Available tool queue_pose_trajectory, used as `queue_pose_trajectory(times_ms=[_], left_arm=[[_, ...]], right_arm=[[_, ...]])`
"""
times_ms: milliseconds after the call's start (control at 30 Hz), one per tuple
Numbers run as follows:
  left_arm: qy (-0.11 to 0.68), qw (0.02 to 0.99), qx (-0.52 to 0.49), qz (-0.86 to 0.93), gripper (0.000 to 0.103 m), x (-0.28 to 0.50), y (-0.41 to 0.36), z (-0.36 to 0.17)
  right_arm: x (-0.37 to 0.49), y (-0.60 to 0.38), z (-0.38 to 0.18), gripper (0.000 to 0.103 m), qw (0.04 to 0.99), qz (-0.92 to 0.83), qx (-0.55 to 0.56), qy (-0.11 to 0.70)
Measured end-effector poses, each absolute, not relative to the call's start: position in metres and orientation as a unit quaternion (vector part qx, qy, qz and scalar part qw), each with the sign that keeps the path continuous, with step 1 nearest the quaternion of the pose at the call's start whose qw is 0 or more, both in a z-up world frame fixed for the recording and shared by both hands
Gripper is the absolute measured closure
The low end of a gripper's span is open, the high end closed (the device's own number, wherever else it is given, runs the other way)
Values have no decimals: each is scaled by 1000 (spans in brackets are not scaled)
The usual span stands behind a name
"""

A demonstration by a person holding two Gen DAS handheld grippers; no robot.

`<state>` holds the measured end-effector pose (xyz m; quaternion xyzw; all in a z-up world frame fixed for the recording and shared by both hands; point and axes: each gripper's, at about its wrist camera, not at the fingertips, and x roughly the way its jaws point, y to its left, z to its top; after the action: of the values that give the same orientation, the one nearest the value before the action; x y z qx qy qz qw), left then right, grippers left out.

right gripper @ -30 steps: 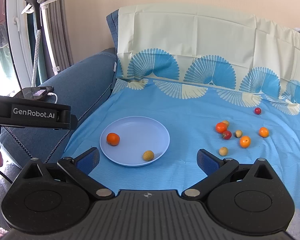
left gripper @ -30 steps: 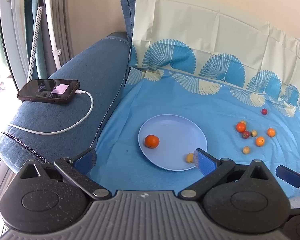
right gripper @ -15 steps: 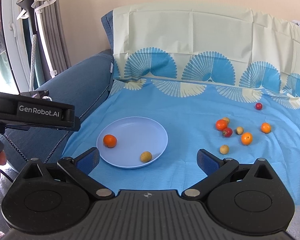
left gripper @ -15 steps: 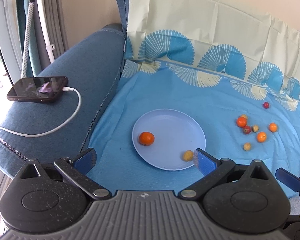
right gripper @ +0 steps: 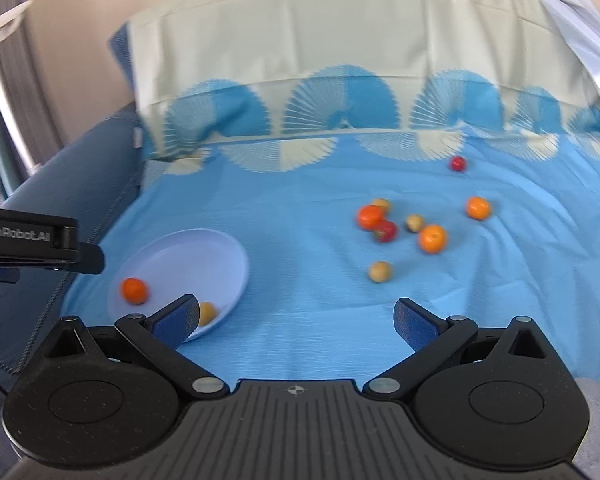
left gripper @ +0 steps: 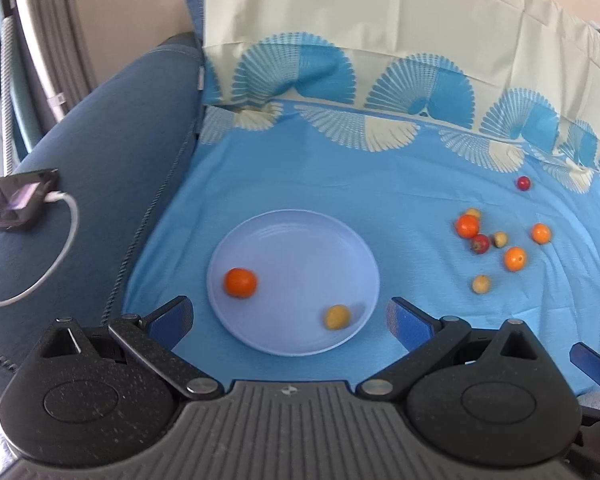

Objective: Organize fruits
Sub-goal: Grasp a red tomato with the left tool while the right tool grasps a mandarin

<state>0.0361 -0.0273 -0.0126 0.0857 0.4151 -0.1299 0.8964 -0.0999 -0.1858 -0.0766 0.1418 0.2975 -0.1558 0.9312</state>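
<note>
Your left gripper: jaws wide apart, empty, over the plate's near rim | your right gripper: jaws apart, empty | plate on sofa sheet near the armrest side holds an orange fruit and a yellowish one | loose fruits, seemingly eight through the blur, lie toward the sheet's right side.

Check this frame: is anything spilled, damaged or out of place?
Nothing spilled or damaged. Two fruits sit on the plate; the loose fruits still lie scattered on the blue sheet. A charging phone rests on the sofa arm, unrelated.
</note>
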Motion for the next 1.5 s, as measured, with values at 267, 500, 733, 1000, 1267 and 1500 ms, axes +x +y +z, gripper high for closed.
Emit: queue_pose_trajectory(times_ms=[267,500,733,1000,1267,1500], left_arm=[[416,891,106,-147,0,44,-69,-23],[419,885,123,-160,0,56,-97,-38],[436,871,144,-173,0,78,-133,-65],[468,853,149,-178,0,115,-183,-95],[482,839,156,-198,0,147,-249,-125],[501,818,145,-242,0,157,-297,-147]], right_arm=[[-99,-236,-94,1,920,-214,152,292],[-95,-276,-117,1,909,-262,148,288],[-74,-316,-148,1,906,-286,112,291],[-19,-360,-186,1,908,-259,121,307],[19,-377,-210,3,916,-237,98,309],[14,-397,-210,64,910,-267,97,303]])
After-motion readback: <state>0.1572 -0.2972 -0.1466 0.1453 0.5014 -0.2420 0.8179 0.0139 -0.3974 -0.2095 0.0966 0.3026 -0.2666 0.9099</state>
